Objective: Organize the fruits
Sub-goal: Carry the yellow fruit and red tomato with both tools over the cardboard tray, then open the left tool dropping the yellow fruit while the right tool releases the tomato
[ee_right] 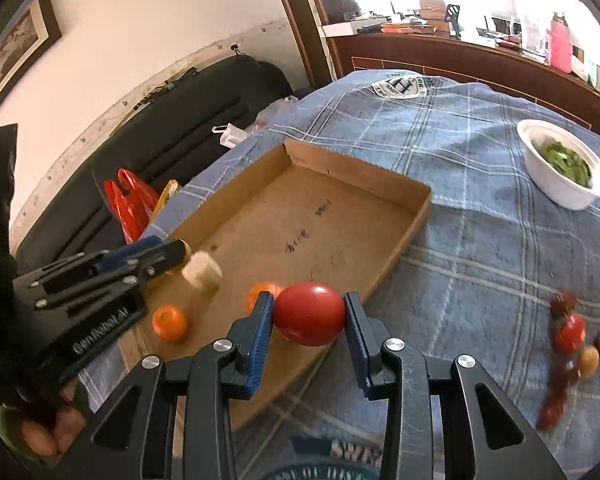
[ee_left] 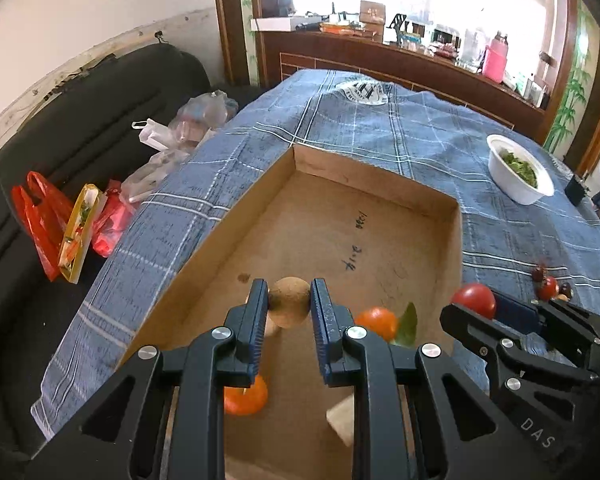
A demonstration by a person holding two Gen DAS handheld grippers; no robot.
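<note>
My left gripper (ee_left: pixel 289 300) is shut on a brown round fruit (ee_left: pixel 289 307) and holds it over the near part of a shallow cardboard tray (ee_left: pixel 220 240). On the tray floor lie an orange with a green leaf (ee_left: pixel 376 322), a second orange (ee_left: pixel 246 396) and a pale cylindrical piece (ee_right: pixel 202 272). My right gripper (ee_right: pixel 309 312) is shut on a red tomato (ee_right: pixel 309 314), just above the tray's (ee_right: pixel 396 248) near right rim. In the left wrist view the right gripper (ee_left: pixel 484 308) and its tomato (ee_left: pixel 474 300) are at the tray's right wall. The left gripper (ee_right: pixel 180 252) shows at the left.
Small fruits (ee_right: pixel 572 332) lie loose on the blue checked tablecloth (ee_right: pixel 480 272), right of the tray: a small tomato, a yellowish fruit and dark red ones. A white bowl of greens (ee_right: pixel 560 196) stands at the far right. A black sofa (ee_left: pixel 80 140) with red bags (ee_left: pixel 40 220) lies beyond the table's left edge.
</note>
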